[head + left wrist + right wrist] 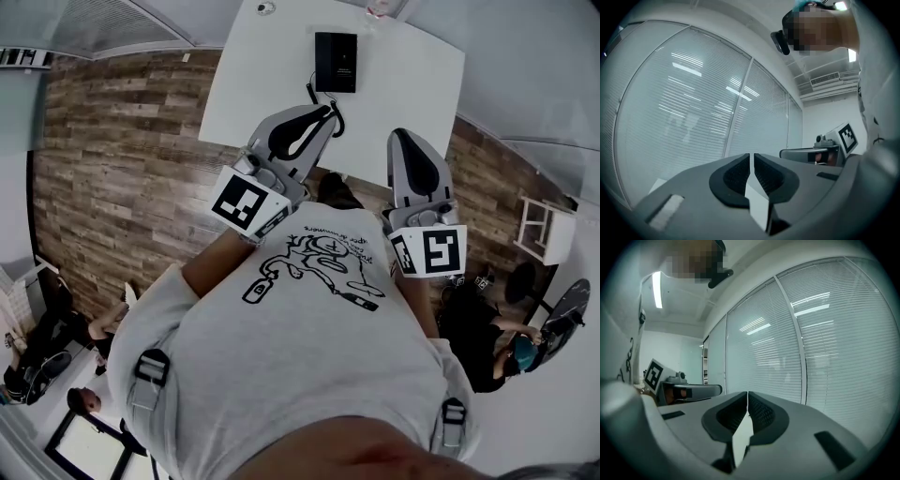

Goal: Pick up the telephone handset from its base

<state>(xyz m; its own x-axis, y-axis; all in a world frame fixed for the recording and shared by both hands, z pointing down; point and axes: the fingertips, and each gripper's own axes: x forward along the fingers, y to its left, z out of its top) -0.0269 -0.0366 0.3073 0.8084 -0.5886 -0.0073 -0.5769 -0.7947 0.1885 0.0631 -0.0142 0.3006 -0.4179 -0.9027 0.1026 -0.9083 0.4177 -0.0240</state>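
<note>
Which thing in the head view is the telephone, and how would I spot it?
Look for the white table standing on the wood-plank floor at the top of the head view. Toward its far edge lies the telephone, a dark rectangular block. It is the only black block on the white top, with a cord trailing toward the person.

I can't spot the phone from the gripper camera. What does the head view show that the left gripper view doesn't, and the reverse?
Only the head view: the black telephone on the white table, and the wood floor. Only the left gripper view: window blinds, and the jaws of the left gripper, shut on nothing. Both: the right gripper.
</note>
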